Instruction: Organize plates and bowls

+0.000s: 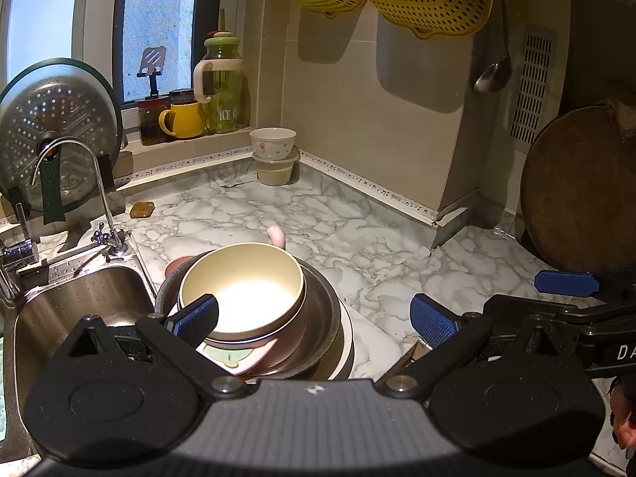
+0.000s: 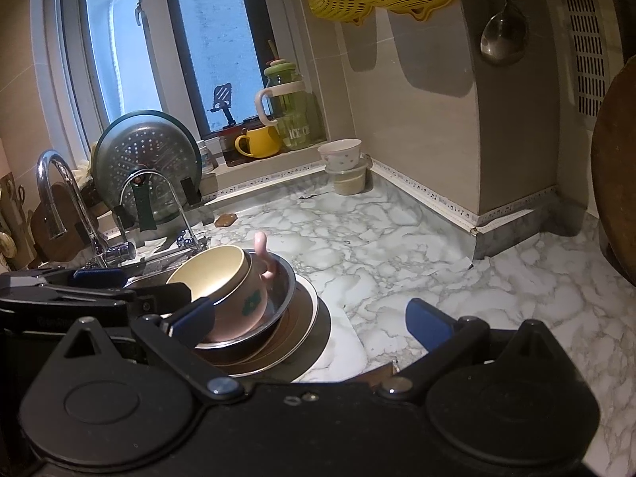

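A stack of dishes stands at the counter's front left, beside the sink. A cream bowl point(image 1: 242, 290) point(image 2: 210, 274) sits in a pink handled bowl point(image 1: 242, 351) point(image 2: 242, 302), inside a steel bowl point(image 1: 322, 318) point(image 2: 278, 298), on a plate point(image 1: 346, 349) point(image 2: 306, 318). My left gripper point(image 1: 314, 318) is open above the stack, its left pad over the cream bowl's near rim. My right gripper point(image 2: 312, 320) is open, just right of the stack. Each gripper shows at the edge of the other's view.
A steel sink point(image 1: 79, 306) with faucets point(image 1: 99, 194) lies left. A flowered bowl on a tub point(image 1: 274, 155) stands in the far corner. A pan lid point(image 1: 51, 127), jars and a yellow mug point(image 1: 183, 119) line the sill. A round wooden board point(image 1: 580, 190) leans at right.
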`<state>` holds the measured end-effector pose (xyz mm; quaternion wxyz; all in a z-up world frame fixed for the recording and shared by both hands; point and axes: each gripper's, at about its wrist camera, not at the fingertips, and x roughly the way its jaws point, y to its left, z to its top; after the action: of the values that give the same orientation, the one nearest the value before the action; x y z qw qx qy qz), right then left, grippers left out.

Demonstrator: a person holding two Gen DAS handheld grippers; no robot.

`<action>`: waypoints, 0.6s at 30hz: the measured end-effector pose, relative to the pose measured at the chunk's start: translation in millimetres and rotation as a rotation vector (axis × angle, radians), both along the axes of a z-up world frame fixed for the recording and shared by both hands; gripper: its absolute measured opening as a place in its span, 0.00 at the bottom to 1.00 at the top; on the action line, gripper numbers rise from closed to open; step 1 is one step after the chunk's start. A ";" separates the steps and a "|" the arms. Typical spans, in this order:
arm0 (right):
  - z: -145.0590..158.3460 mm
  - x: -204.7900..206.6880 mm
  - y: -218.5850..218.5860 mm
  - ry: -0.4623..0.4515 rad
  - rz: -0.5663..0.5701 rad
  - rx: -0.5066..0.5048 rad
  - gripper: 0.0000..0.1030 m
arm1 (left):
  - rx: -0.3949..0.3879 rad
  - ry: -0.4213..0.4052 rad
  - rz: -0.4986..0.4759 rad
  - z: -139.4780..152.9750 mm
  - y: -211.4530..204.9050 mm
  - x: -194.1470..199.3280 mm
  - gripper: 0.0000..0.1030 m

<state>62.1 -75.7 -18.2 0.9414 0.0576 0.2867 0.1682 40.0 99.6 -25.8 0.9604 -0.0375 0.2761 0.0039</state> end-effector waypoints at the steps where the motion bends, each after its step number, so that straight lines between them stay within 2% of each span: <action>1: 0.0 -0.1 0.0 0.001 0.000 0.002 1.00 | -0.001 -0.001 -0.001 0.1 0.2 -0.2 1.00; 18: -0.1 4.4 -1.6 0.005 0.007 0.003 1.00 | 0.001 -0.021 -0.002 1.6 -4.9 -5.1 1.00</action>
<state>66.5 -77.3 -18.3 0.9400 0.0582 0.2890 0.1716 34.9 94.7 -24.1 0.9632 -0.0370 0.2662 0.0028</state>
